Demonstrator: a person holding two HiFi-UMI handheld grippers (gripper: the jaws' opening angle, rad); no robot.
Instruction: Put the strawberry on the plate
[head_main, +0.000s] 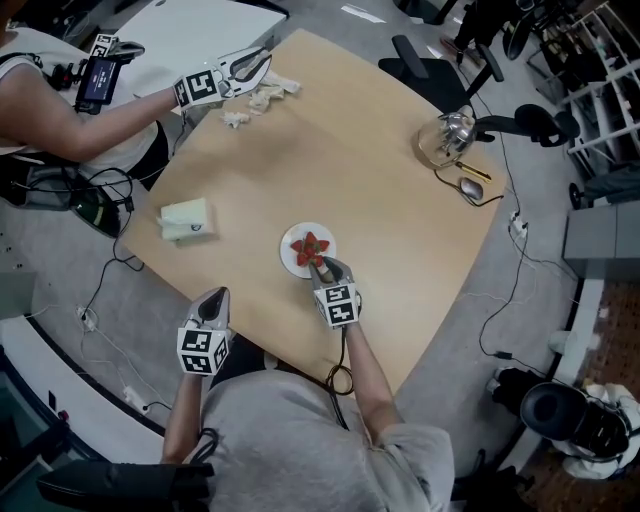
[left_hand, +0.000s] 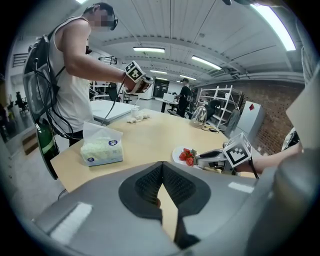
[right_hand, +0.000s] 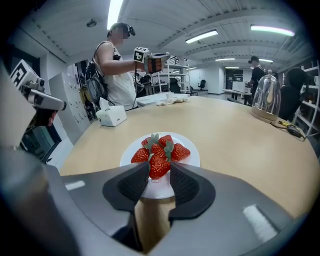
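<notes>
Strawberry (right_hand: 158, 168) pinched between your right gripper (right_hand: 159, 164) jaws, seemingly over the plate (right_hand: 194, 157) just ahead, ready for release; left gripper (left_hand: 162, 163) jaws pressed together, idle.

Bright, even light comes from ceiling strips (right_hand: 202, 36); one glares in the left gripper view. Shadows on the worktop (head_main: 380, 150) are faint. Both gripper views bend strongly, darken at their rims and blur nearest the lens.
</notes>
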